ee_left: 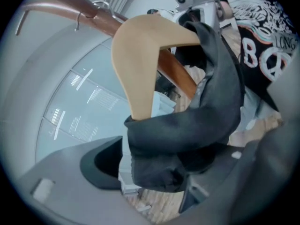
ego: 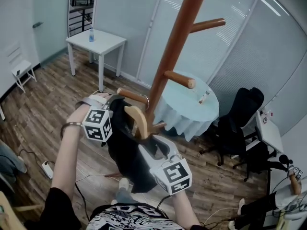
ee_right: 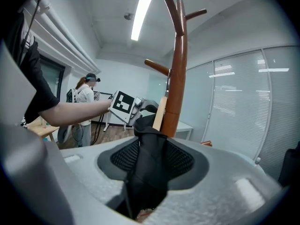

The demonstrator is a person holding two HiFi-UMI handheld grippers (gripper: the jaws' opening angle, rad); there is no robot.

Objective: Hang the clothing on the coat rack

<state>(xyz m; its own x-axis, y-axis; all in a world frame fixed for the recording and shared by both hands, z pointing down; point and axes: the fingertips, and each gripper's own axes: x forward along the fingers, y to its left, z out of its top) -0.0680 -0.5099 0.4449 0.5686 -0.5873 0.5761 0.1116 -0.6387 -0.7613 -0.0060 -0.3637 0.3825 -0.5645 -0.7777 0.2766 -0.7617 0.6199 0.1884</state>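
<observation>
Dark garment (ego: pixel 125 147) hangs on a wooden hanger (ego: pixel 139 121) hooked on the coat rack (ego: pixel 175 37); both tongs spread.
Left gripper (ee_left: pixel 159 177): jaws apart, bunched garment shoulder sits between them, clear of the left pad. Metal hook (ee_left: pixel 101 6) of the hanger loops over a low left peg (ego: pixel 132 96). Right gripper (ee_right: pixel 145 172): jaws apart, loose fabric fold draped across its mesh pad. In the head view the rack top is cut off, its base is hidden behind the garment, and the garment's near edge is partly covered by the right gripper.
</observation>
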